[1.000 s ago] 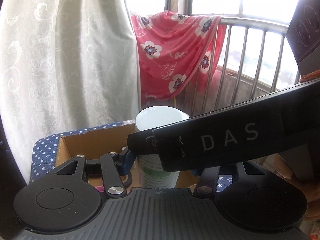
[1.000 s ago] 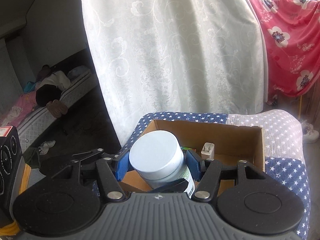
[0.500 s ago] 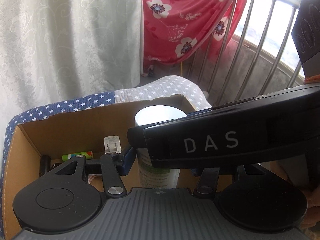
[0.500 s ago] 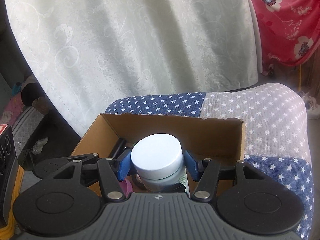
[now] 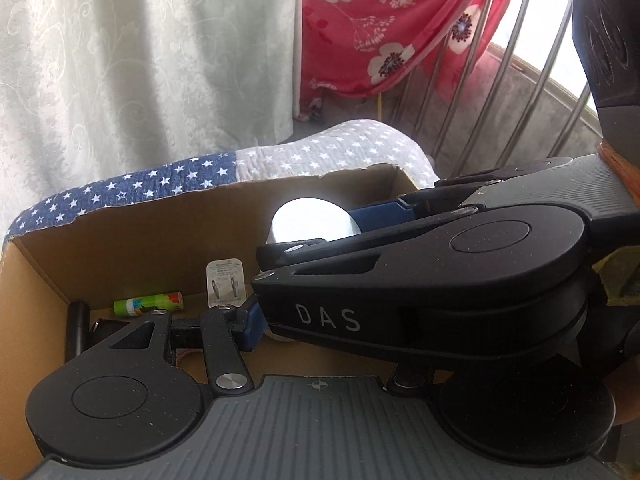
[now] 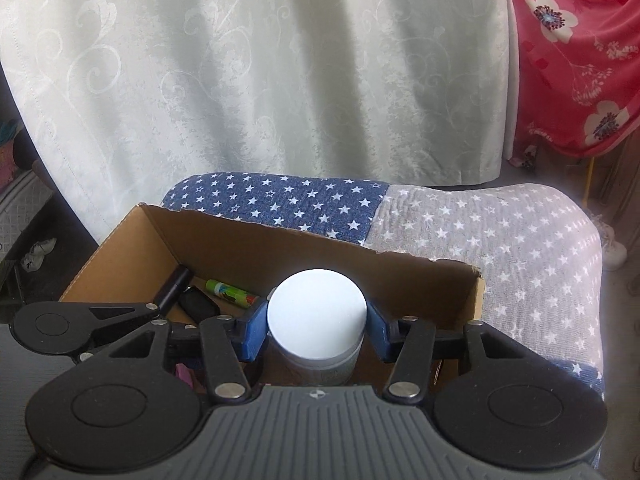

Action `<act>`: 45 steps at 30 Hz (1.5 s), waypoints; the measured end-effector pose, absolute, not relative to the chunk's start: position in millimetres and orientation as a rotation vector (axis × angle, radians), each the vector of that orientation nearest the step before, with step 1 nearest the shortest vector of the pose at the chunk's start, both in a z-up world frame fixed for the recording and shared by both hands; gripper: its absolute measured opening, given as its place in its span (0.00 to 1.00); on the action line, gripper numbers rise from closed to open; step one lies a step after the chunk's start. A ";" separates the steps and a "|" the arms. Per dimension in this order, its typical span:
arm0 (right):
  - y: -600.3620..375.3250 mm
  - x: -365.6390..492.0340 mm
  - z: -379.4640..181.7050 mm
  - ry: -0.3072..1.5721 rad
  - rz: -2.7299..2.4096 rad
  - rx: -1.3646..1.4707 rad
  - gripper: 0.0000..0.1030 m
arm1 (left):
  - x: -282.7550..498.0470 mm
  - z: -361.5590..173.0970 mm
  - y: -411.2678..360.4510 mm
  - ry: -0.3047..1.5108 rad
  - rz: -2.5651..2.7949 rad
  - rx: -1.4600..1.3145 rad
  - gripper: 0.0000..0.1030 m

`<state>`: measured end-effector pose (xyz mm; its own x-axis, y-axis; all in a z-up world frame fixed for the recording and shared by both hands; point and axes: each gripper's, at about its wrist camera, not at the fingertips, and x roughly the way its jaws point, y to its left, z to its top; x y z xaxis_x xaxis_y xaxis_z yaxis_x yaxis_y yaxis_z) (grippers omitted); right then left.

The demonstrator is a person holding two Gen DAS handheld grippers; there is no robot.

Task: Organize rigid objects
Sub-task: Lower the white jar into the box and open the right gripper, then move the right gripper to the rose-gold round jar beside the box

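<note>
A white-lidded jar (image 6: 316, 316) stands upright inside the open cardboard box (image 6: 280, 236), near its right end. My right gripper (image 6: 316, 328) has its blue pads on both sides of the lid, and its jaws are closing. In the left wrist view the lid (image 5: 308, 224) shows above the right gripper (image 5: 320, 236), which crosses the picture and hides the jar's body. My left gripper (image 5: 324, 332) sits lower around the jar. Its left blue pad (image 5: 250, 320) rests by the jar's base and its right finger is hidden.
On the box floor (image 5: 160, 208) lie a green tube (image 5: 148, 304), a white plug (image 5: 225, 282), a black cylinder (image 5: 76, 332) and a pink item (image 6: 184, 374). The box rests on a star-patterned cushion (image 6: 480, 240). A pale curtain (image 6: 280, 80) hangs behind, with metal railings (image 5: 460, 100) to the right.
Both grippers and the jar came down and forward into the box. The right jaws narrowed onto the lid. More of the box floor shows now.
</note>
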<state>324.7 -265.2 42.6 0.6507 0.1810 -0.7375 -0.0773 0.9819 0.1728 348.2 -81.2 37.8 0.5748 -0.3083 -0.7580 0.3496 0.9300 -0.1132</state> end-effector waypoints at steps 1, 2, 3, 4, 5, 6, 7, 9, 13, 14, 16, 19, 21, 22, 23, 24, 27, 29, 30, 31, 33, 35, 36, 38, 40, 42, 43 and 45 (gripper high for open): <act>-263.4 325.4 41.5 0.851 0.145 0.117 0.54 | 348.7 36.9 -80.0 0.881 -0.384 0.050 0.52; -261.2 326.3 40.4 0.852 0.143 0.104 0.54 | 350.6 35.9 -79.4 0.887 -0.383 0.047 0.52; -259.0 327.0 39.5 0.852 0.139 0.088 0.54 | 351.6 35.2 -77.9 0.893 -0.383 0.041 0.53; -257.4 328.3 39.7 0.851 0.137 0.078 0.54 | 352.1 34.7 -76.2 0.899 -0.385 0.035 0.53; -256.3 328.7 40.0 0.851 0.134 0.072 0.54 | 352.0 34.6 -74.8 0.900 -0.387 0.033 0.53; -255.4 329.2 41.0 0.848 0.131 0.066 0.55 | 351.6 34.6 -73.6 0.900 -0.388 0.033 0.53; -254.4 330.1 42.5 0.845 0.129 0.064 0.58 | 350.7 35.2 -73.1 0.898 -0.386 0.034 0.54; -253.2 329.8 46.6 0.834 0.123 0.062 0.64 | 348.6 36.2 -70.6 0.895 -0.386 0.033 0.55; -254.0 322.6 58.8 0.805 0.116 0.074 0.65 | 341.9 41.7 -64.4 0.883 -0.388 0.027 0.58; -254.8 319.6 61.8 0.799 0.113 0.081 0.66 | 339.5 43.6 -62.5 0.879 -0.391 0.025 0.58; -258.2 308.6 70.8 0.781 0.105 0.105 0.66 | 333.1 49.5 -58.3 0.868 -0.405 0.019 0.60; -263.5 284.4 87.9 0.743 0.092 0.158 0.66 | 319.7 60.4 -49.9 0.837 -0.429 0.018 0.62; -267.4 263.4 100.1 0.711 0.086 0.207 0.67 | 308.2 68.2 -40.8 0.807 -0.446 0.022 0.64; -269.1 251.4 106.6 0.691 0.085 0.232 0.67 | 303.4 71.0 -35.9 0.796 -0.450 0.022 0.65; -269.7 241.5 111.4 0.673 0.084 0.249 0.67 | 295.6 76.1 -30.5 0.780 -0.455 0.021 0.65; -270.1 227.0 118.5 0.647 0.086 0.268 0.67 | 288.6 80.2 -23.9 0.764 -0.460 0.020 0.65; -267.7 187.8 132.9 0.576 0.096 0.307 0.67 | 266.2 91.4 -4.8 0.717 -0.468 0.022 0.65; -261.6 166.1 136.7 0.549 0.102 0.316 0.67 | 246.9 99.0 5.3 0.691 -0.474 0.019 0.65; -256.9 154.2 137.3 0.537 0.109 0.320 0.67 | 237.6 101.6 10.7 0.680 -0.472 0.016 0.66; -252.8 143.1 136.2 0.528 0.120 0.326 0.67 | 227.5 103.0 17.7 0.667 -0.473 0.019 0.66; -244.2 125.1 130.4 0.521 0.140 0.352 0.67 | 211.8 102.1 30.1 0.650 -0.467 0.029 0.67; -237.8 109.8 121.4 0.516 0.168 0.393 0.67 | 195.6 96.7 40.0 0.636 -0.458 0.046 0.67; -233.4 100.8 114.6 0.517 0.186 0.420 0.67 | 188.7 92.8 44.8 0.634 -0.453 0.053 0.67; -225.8 89.7 102.8 0.521 0.208 0.463 0.67 | 173.5 80.4 56.6 0.634 -0.440 0.060 0.67; -218.9 84.2 90.9 0.528 0.221 0.497 0.67 | 162.7 66.6 64.2 0.649 -0.432 0.075 0.67; -209.5 83.1 76.6 0.547 0.234 0.528 0.67 | 153.5 50.9 70.0 0.673 -0.428 0.088 0.67; -205.7 84.5 70.4 0.559 0.239 0.539 0.67 | 150.5 42.8 72.4 0.682 -0.424 0.092 0.67; -195.9 89.0 55.4 0.587 0.248 0.557 0.67 | 146.4 26.7 74.6 0.700 -0.416 0.099 0.67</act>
